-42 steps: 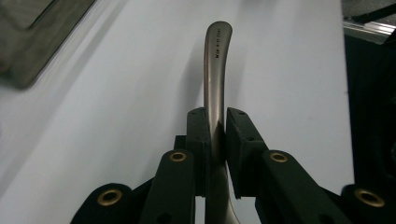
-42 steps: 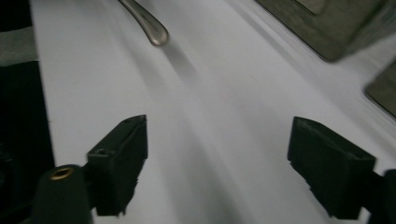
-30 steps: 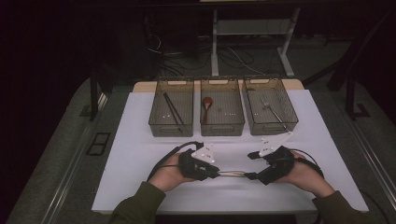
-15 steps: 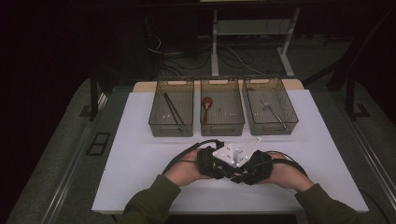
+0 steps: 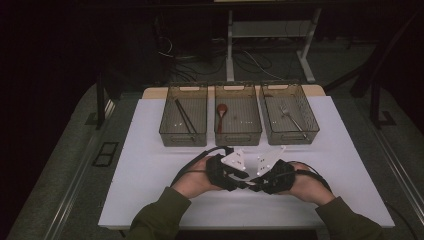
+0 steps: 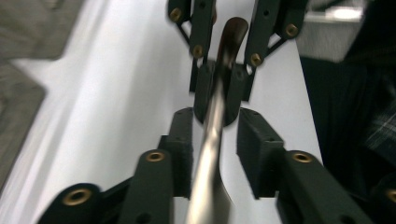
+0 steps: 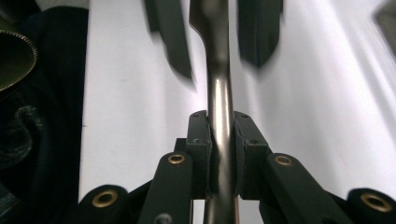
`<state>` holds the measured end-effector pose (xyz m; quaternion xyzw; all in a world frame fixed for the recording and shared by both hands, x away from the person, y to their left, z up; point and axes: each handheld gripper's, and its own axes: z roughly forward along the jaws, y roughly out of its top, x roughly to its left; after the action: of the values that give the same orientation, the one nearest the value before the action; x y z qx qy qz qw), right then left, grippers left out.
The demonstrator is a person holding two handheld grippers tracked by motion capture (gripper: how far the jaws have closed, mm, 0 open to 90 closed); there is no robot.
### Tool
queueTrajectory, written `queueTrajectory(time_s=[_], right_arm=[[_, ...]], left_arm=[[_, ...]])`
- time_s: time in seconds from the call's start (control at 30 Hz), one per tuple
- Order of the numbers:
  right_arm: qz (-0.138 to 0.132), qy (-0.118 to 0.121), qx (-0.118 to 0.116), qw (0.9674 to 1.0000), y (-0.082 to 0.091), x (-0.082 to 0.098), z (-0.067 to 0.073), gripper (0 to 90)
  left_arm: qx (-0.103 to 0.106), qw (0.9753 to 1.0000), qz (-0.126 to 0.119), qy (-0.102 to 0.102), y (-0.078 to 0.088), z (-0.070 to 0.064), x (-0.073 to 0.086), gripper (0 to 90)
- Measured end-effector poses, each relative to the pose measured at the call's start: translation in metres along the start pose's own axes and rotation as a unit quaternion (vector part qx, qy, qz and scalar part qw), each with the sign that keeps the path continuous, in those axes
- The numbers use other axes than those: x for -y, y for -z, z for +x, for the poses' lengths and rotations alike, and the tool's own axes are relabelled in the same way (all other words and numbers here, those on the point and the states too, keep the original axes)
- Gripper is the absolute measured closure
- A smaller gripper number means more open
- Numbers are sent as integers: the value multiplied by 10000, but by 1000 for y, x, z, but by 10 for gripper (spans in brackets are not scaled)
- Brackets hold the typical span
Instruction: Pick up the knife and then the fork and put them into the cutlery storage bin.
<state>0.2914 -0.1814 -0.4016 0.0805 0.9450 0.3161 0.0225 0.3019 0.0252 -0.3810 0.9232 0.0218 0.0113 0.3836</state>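
Scene: we see a white desk (image 5: 150, 165) with three clear plastic bins in a row at its far side, and a person's two hands meeting near the front edge.
Left gripper (image 5: 239, 181): we see the black left gripper held in the person's left hand (image 5: 192, 179), pointing toward the other hand.
Right gripper (image 5: 254, 184): we see the black right gripper in the person's right hand (image 5: 307, 184), nose to nose with the left one.
Held thing: we see a slim shiny metal utensil handle (image 7: 219, 116) running between both grippers just above the desk; its ends are out of sight, so we cannot tell what kind of utensil it is.
Left fingers (image 6: 180, 154): in the left gripper view they stand spread on either side of the handle, with a gap showing on the right side; they have just been opening around it.
Right fingers (image 7: 200, 140): in the right gripper view they are pinching the handle, pads pressed on both sides; they have just been closing on it.
Left bin (image 5: 170, 112): we see dark chopsticks (image 5: 185, 117) lying in it.
Middle bin (image 5: 238, 137): we see a reddish-brown wooden spoon (image 5: 221, 112) in it.
Right bin (image 5: 312, 120): we see a silver metal fork (image 5: 290, 117) in it.
Sleeves: we see olive-green sleeves (image 5: 157, 220) entering from the bottom.
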Motion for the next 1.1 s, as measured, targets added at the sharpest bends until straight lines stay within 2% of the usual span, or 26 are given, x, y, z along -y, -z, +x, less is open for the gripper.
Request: queueTrajectory(time_s=[0.03,0.07,0.13,0.17,0.27,0.3,0.37,0.5,0.57,0.67,0.7,0.73,0.8,0.9,0.93,1.0,1.1], right_arm=[[-13,-102,-27,9999,2,3,-3,780],[-63,-108,66,9999,4,6,-7,780],[-56,-258,166,9995,10,12,-14,779],[-86,-344,242,9991,13,16,-19,779],[-90,-674,457,9966,23,26,-31,779],[-113,-792,520,9954,26,29,-34,779],[-177,-1034,716,9919,34,35,-41,779],[-434,-1483,1007,9829,54,44,-53,778],[-474,-1617,1162,9788,64,46,-59,778],[-558,-1790,1406,9721,75,48,-70,778],[-573,-1865,1483,9695,78,48,-73,778],[-596,-1944,1545,9668,81,48,-77,778],[-640,-2085,1659,9617,86,47,-87,778],[-708,-2312,1846,9526,92,46,-103,778],[-700,-2354,1905,9505,94,45,-108,778],[-702,-2442,2063,9449,97,45,-117,778],[-660,-2633,2216,9366,103,48,-132,778]], left_arm=[[-83,9997,-120,206,5,0,4,594],[-154,9991,-252,305,11,2,8,569],[-359,9964,-486,598,22,3,18,498],[-419,9953,-573,663,27,3,23,479],[-653,9904,-835,884,44,2,37,438],[-795,9884,-902,925,50,1,42,432],[-942,9838,-1049,1110,61,-1,51,422],[-1251,9743,-1210,1428,74,-6,72,341],[-1354,9700,-1270,1570,77,-7,83,322],[-1461,9654,-1304,1723,79,-9,96,298],[-1536,9627,-1330,1789,79,-10,98,283],[-1562,9619,-1319,1818,79,-10,102,276],[-1696,9574,-1323,1928,77,-11,107,250],[-1914,9531,-1246,1988,72,-14,115,175],[-1951,9518,-1234,2018,71,-15,117,148],[-2024,9498,-1192,2066,69,-16,121,119],[-2089,9482,-1124,2112,67,-18,124,55]])
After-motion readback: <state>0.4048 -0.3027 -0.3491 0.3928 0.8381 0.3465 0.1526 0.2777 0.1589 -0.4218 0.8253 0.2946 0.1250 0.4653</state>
